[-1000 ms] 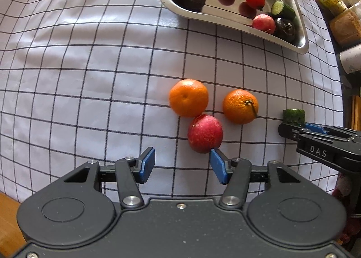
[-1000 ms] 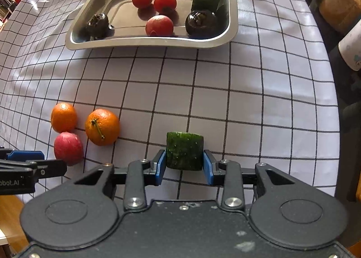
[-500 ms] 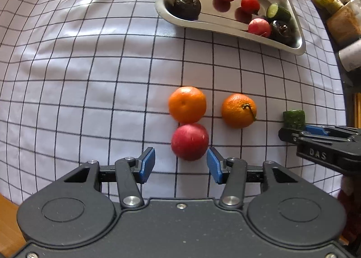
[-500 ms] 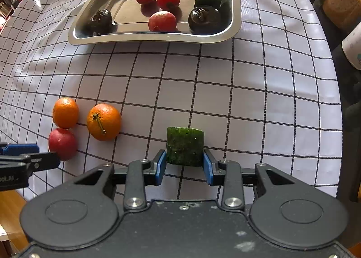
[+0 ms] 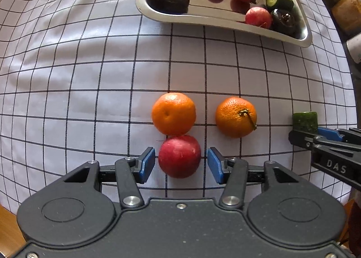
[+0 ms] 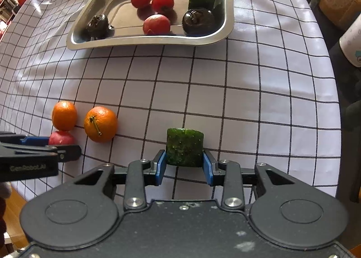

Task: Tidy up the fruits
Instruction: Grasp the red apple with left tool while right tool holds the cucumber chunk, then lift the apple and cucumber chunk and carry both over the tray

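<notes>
Though flanked by unclenched left tool (image 5: 181,163) — red fruit (image 5: 179,156), round, smooth.

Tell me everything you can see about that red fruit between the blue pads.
The red fruit is round, smooth and dull red with faint pale streaks. It rests on the checked tablecloth, against the orange behind it. The left gripper straddles it, pads just clear of its sides, not yet pressing.
</notes>
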`<state>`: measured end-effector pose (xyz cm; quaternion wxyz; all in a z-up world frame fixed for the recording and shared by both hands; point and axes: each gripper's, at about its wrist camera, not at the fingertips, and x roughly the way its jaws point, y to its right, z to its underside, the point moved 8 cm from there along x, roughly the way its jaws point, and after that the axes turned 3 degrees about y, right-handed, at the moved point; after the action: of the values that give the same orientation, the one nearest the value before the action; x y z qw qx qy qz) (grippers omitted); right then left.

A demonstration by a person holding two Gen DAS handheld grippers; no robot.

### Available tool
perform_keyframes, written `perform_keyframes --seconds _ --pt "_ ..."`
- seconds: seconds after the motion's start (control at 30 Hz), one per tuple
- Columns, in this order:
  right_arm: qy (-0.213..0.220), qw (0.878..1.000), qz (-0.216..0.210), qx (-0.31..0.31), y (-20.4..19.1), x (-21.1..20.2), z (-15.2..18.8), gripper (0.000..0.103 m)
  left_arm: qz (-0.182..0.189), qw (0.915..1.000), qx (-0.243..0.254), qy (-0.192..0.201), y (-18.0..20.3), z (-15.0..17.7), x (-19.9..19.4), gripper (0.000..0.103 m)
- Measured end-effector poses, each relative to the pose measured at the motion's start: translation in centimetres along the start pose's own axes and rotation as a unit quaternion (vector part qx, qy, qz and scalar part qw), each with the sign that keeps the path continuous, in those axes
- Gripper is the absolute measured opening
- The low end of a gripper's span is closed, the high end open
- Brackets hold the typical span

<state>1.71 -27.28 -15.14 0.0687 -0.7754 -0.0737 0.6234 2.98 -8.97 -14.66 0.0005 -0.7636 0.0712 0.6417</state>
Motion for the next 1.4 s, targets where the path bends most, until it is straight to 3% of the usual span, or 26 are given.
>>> perform_keyframes --seconds 0.27,0.33,0.7,1.07,1.27,1.4 --pt "0.007 1.0 -0.013 0.028 0.9 -0.3 0.3 0.036 0.002 1.0 -0.001 -0.003 0.2 0.0 0.5 0.054" --pt "0.007 0.999 -0.014 0.033 1.0 -0.4 0.5 0.036 0.0 1.0 0.005 0.003 -0.1 -0.1 0.3 0.048" --pt "0.012 0.999 -0.013 0.049 0.4 -1.5 1.2 0.035 0.033 0.9994 0.004 -0.005 -1.6 1.1 -0.8 0.047" --pt "0.008 0.999 -0.01 0.052 -1.2 -2.9 1.5 0.035 0.035 0.9992 0.013 -0.016 -3.5 1.7 -4.1 0.047" --pt "-0.015 0.997 -0.031 0.067 -1.8 -3.6 0.6 0.035 0.034 0.9985 0.025 -0.035 -3.1 0.4 -5.1 0.047" --pt "-0.042 0.995 -0.048 0.072 -1.9 -3.7 -0.4 0.035 0.057 0.9967 0.023 -0.054 -3.0 -0.9 -5.3 0.047"
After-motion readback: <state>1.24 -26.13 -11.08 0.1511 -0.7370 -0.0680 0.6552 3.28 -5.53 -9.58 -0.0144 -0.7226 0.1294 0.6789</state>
